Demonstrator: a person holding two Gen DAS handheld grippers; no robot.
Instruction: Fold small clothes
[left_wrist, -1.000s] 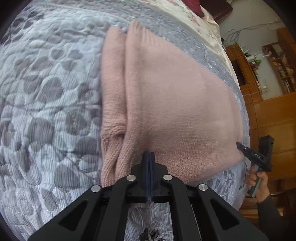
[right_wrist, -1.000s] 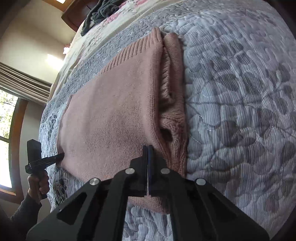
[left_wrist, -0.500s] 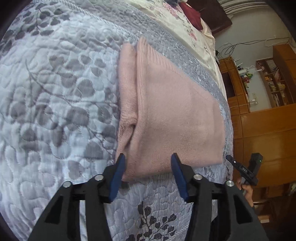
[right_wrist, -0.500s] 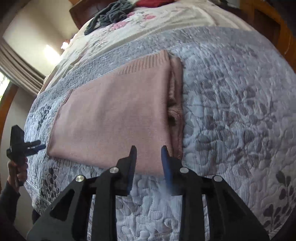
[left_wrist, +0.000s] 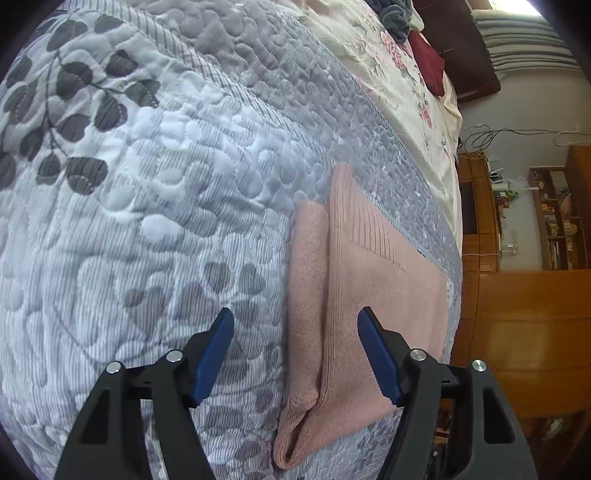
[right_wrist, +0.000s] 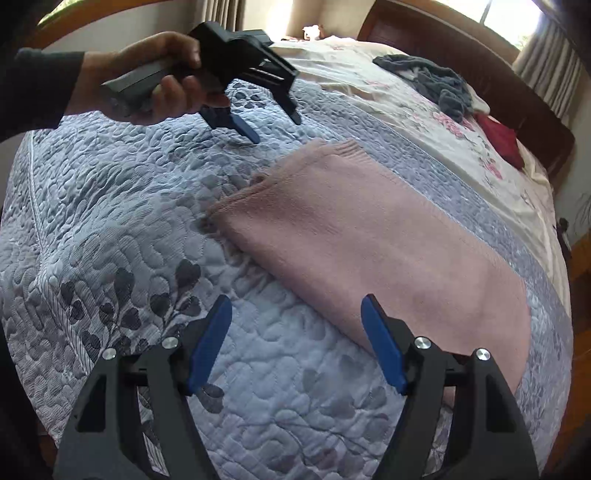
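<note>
Folded pink sweater on quilt — both grippers gape.

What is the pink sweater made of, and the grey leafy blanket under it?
The pink sweater looks like soft knitted yarn, maybe wool or acrylic: fuzzy matte surface, ribbed band at one end. The grey blanket looks like a quilted, padded fabric: stitched lines puff it into pebbly bumps, with printed dark leaves. The exact fibre cannot be told.

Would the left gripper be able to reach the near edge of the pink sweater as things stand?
Probably yes: the left gripper is open above the pink sweater, whose near edge lies bare on the quilt.
</note>
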